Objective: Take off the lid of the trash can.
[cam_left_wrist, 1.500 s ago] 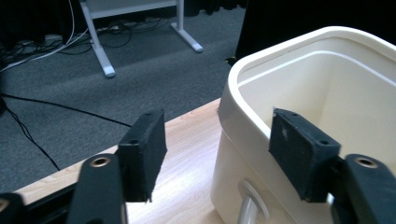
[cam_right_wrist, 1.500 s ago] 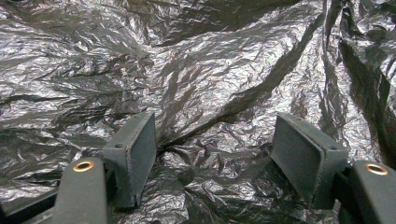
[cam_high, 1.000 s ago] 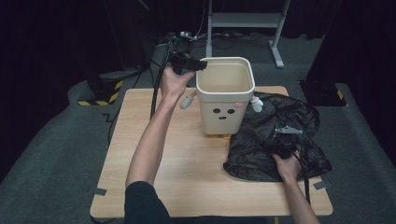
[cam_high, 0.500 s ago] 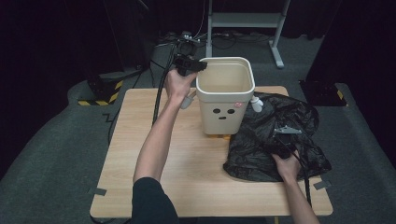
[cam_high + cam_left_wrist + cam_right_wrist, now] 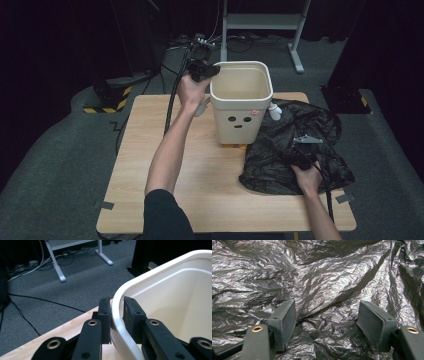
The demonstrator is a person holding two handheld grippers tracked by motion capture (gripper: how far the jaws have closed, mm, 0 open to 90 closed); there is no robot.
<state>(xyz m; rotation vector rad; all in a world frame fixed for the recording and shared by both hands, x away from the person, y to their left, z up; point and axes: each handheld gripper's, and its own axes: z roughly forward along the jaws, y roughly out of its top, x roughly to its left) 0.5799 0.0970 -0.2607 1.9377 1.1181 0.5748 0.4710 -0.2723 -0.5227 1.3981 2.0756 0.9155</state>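
High view: cream plastic bin [image 5: 241, 107] w/ a face on its front stands upright near the far middle of the wooden desk [image 5: 150, 165]. Left tool [image 5: 204, 69] is at the bin's far-left rim corner, the person's left arm stretched out to it across the desk. A crumpled black plastic bag [image 5: 295, 147] lies on the desk's right half, touching the bin's right side. A small white object [image 5: 274, 111] sits between bin and bag; can't tell what it is. Right tool [image 5: 305, 150] rests on the bag, right hand [image 5: 306, 175] behind it near the desk's front edge.

Left gripper view: left tool [image 5: 116, 312] straddles the bin's rim [image 5: 117, 302], one jaw outside the wall, the other inside. Jaws have just been closing, rim between them. Outer pad touches the wall; a thin gap seems to remain at the inner pad near the tip, so the grip looks about made but not fully clear. Bin interior is bare and pale. Grey carpet and a white stand's legs [image 5: 58, 270] lie beyond.

Right gripper view: right tool [image 5: 327, 320] has jaws spread wide, pointing down onto the black bag [image 5: 324, 277]. Pads sit on or just above the wrinkled film, nothing pinched between them.
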